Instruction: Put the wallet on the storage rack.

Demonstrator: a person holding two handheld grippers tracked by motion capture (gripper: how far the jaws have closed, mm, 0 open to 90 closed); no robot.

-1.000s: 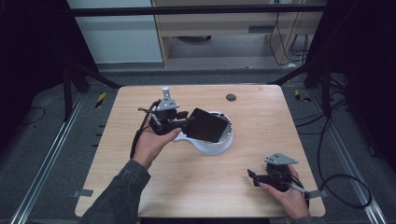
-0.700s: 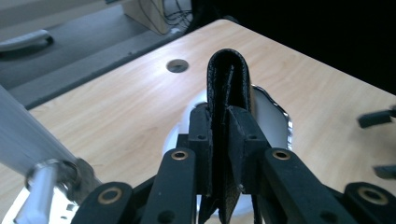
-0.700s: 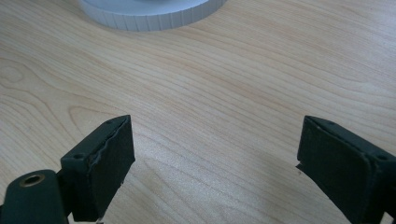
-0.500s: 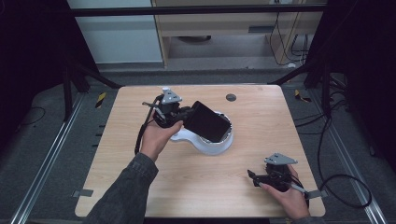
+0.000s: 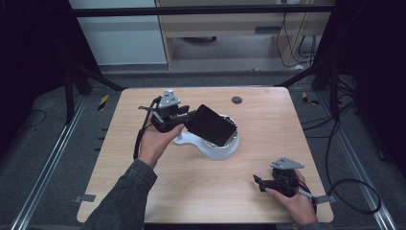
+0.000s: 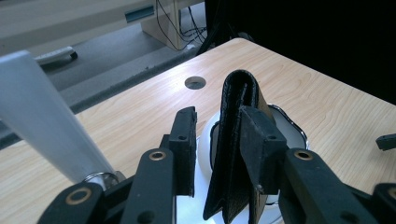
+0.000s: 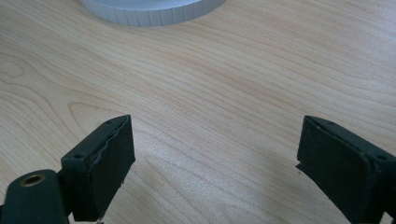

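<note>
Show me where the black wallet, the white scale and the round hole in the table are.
black wallet (image 5: pixel 212 126), high view, flat face
white scale (image 5: pixel 221 150), high view, front rim
round hole (image 6: pixel 194 82), left gripper view, centre

wallet (image 5: pixel 212 125) perhaps hides stand's (image 5: pixel 216 149) top

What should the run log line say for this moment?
left gripper: wallet between jaws, over white scale | right gripper: open, on table

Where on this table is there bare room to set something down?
Free: the wooden table between the forearm and the right tongs, and the far right corner beyond the white round stand. Crowded: centre-left, around the black leather wallet and left tongs.
</note>
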